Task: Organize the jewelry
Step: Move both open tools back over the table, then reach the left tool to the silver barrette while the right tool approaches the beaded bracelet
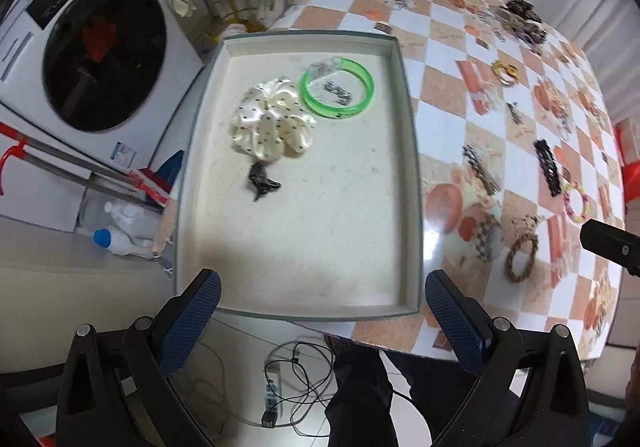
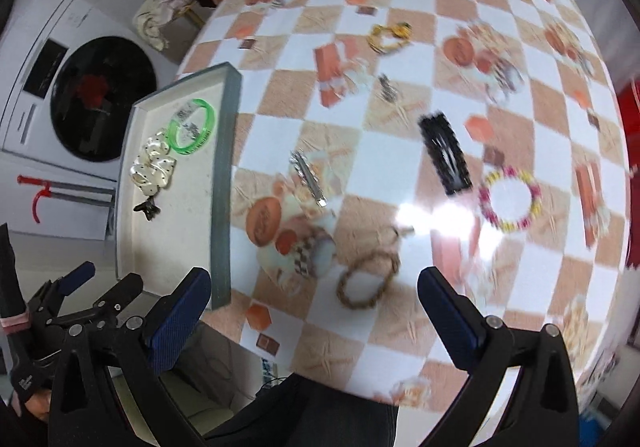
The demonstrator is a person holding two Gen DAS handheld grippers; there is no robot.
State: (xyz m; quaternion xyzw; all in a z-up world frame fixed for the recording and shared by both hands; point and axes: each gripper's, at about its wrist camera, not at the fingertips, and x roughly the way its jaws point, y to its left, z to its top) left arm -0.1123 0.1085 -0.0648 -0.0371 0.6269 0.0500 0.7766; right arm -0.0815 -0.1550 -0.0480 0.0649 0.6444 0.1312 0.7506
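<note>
The left gripper (image 1: 322, 309) hangs over the near edge of the tray (image 1: 410, 151), and its jaws are spread wide with nothing between them. The right gripper (image 2: 314, 305) hangs over the tabletop (image 2: 400, 175), and its jaws are spread wide and empty too.

The tray sits on the left end of the tabletop. Inside it, near the far end, lie a white dotted scrunchie (image 1: 272, 119), a green bangle (image 1: 338, 89) just beside it, and a small dark clip (image 1: 262, 181) a little nearer.

More jewelry is scattered on the tabletop outside the tray. A brown rope bracelet (image 2: 366, 281) lies just in front of the right gripper. A pink and yellow bead bracelet (image 2: 510, 199) is farther off to the right, with a black hair clip (image 2: 444, 153) just beside it. A silver clip (image 2: 308, 177) lies between the tray and the black hair clip. A yellow ring-shaped piece (image 2: 390, 37) is far back.
</note>
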